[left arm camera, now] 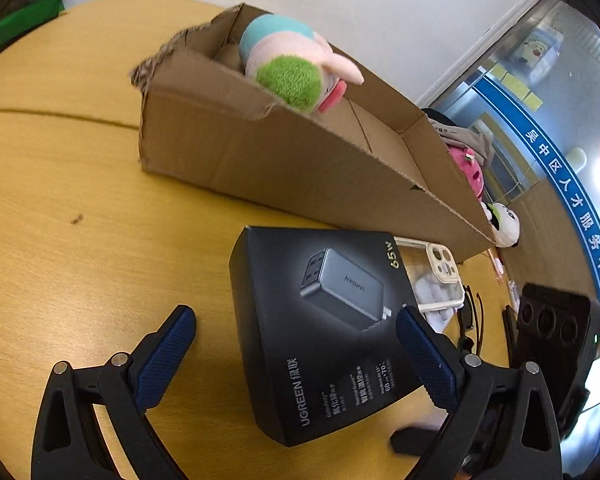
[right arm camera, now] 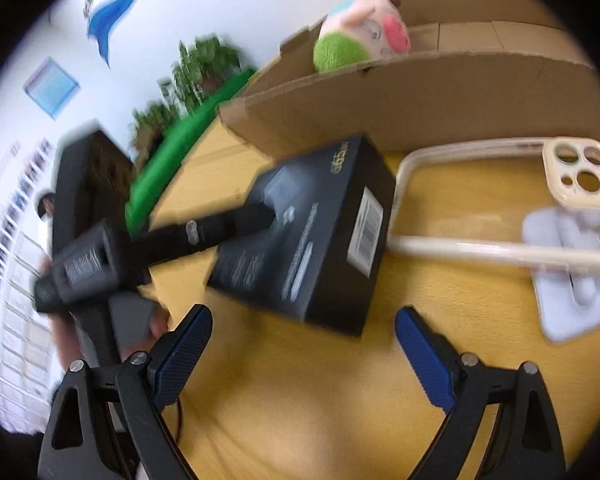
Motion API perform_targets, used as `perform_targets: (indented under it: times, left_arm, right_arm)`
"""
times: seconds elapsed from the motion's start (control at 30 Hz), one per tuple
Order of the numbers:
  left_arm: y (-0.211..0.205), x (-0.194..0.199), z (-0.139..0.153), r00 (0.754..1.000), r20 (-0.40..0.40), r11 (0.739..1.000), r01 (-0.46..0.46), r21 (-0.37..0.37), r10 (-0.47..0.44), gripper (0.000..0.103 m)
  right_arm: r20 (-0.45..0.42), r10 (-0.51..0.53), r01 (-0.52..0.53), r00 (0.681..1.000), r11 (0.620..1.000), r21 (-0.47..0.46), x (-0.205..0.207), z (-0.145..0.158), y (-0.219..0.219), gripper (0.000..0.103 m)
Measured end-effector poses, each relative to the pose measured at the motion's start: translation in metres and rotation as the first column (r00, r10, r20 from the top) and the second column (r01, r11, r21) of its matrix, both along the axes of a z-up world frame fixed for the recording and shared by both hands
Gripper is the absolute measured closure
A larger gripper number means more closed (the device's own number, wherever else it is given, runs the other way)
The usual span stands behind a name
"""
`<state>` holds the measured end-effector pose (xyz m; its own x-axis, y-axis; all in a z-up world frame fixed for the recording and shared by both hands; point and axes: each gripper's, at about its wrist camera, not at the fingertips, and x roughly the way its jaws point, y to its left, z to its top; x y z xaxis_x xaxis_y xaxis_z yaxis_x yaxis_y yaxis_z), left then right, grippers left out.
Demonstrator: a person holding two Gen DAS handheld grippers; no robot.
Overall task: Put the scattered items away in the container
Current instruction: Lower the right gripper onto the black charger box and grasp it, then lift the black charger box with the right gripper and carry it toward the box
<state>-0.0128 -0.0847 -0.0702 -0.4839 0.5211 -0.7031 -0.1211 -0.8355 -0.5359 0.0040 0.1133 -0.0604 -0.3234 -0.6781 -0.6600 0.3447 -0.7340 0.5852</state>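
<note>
Observer: Grippers both over the yellow tabletop (left arm camera: 60,200). Left gripper (left arm camera: 296,318) stands with its blue-padded jaws spread wide, the black charger box (left arm camera: 320,320) lying flat between and just ahead of them. Left pad clear of the box; right pad overlaps the box's edge in view, contact cannot be told. Nothing gripped.

Recorder: And the other?

Observer: Right gripper (right arm camera: 303,320) also wide apart, pads bare, holding nothing. Same charger box (right arm camera: 312,240) sits just ahead of its tips, barcode label on the side facing it. From that view, one finger of the left gripper (right arm camera: 236,222) lies over the box top; much motion blur there.

Recorder: Container?

Observer: Cardboard box (left arm camera: 260,152), open-topped, stands beyond the charger box from the left gripper, a corner torn on its far left. Plush toy (left arm camera: 288,64), pink and teal with a green tuft, sits inside near the far-left end, poking above the wall. Rest of the interior that shows is bare cardboard.

Recorder: Other loose items?

Observer: Clear phone case (left arm camera: 432,276) with cream rim, just right of the charger box, lying on something pale, white and soft. In the right gripper's view the phone case (right arm camera: 500,208) is ahead and to the right, touching or nearly touching the charger box's edge. Sunglasses (left arm camera: 470,320), dark, further right of the left gripper. More plush toys (left arm camera: 504,224) past the container's right end.
</note>
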Motion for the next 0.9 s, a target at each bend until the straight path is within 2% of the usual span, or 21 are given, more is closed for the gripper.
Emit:
perform_targets:
  times: [0.07,0.13,0.17,0.3,0.37,0.43,0.57,0.67,0.73,0.83,0.9]
  left_arm:
    - [0.002,0.000,0.000,1.000,-0.002,1.000,0.022,0.006,-0.022,0.012]
    - [-0.001,-0.001,-0.003,0.999,0.023,0.996,0.046,0.073,-0.048,0.019]
    - [-0.001,-0.001,-0.003,0.998,0.022,0.995,0.052,0.080,-0.054,0.020]
    - [0.001,0.004,-0.001,0.998,0.015,0.996,0.055,0.064,-0.056,0.020]
    - [0.001,0.006,0.001,0.998,0.017,0.996,0.058,0.062,-0.059,0.022]
    - [0.002,0.008,0.005,0.998,0.010,0.996,0.063,0.056,-0.064,0.025]
    - [0.013,0.012,0.011,0.996,-0.012,0.996,0.084,0.020,-0.084,0.026]
    - [0.017,0.018,0.020,0.993,-0.059,0.994,0.103,0.026,-0.101,0.026]
    - [0.020,0.025,0.029,0.985,-0.122,0.992,0.125,0.022,-0.121,0.026]
    - [0.027,0.036,0.043,0.960,-0.215,0.983,0.183,-0.002,-0.179,0.026]
    - [0.025,0.040,0.047,0.947,-0.247,0.976,0.218,0.016,-0.208,0.026]
  right_arm:
    - [0.026,-0.011,0.013,1.000,0.999,-0.048,-0.007,-0.002,0.002,0.009]
    - [0.022,0.011,-0.010,1.000,0.999,-0.042,-0.010,-0.001,-0.005,0.010]
    - [0.024,0.021,-0.020,1.000,0.999,-0.043,-0.009,-0.001,-0.007,0.010]
    - [0.003,0.011,-0.011,1.000,1.000,0.008,-0.003,0.002,-0.014,0.015]
    - [0.010,-0.018,0.018,1.000,1.000,0.017,-0.003,0.002,-0.008,0.028]
    - [0.020,-0.038,0.038,0.999,0.999,0.005,-0.005,0.001,-0.003,0.030]
    - [0.007,-0.056,0.056,0.998,0.998,0.014,-0.001,0.004,0.002,0.031]
    - [-0.079,-0.065,0.068,0.995,0.997,0.039,0.011,0.015,0.006,0.036]
    - [-0.166,-0.055,0.067,0.985,0.996,0.067,0.021,0.025,0.008,0.037]
    - [-0.317,0.006,0.036,0.948,0.991,0.127,0.041,0.041,0.012,0.039]
    - [-0.377,0.053,0.010,0.925,0.986,0.164,0.053,0.046,0.016,0.041]
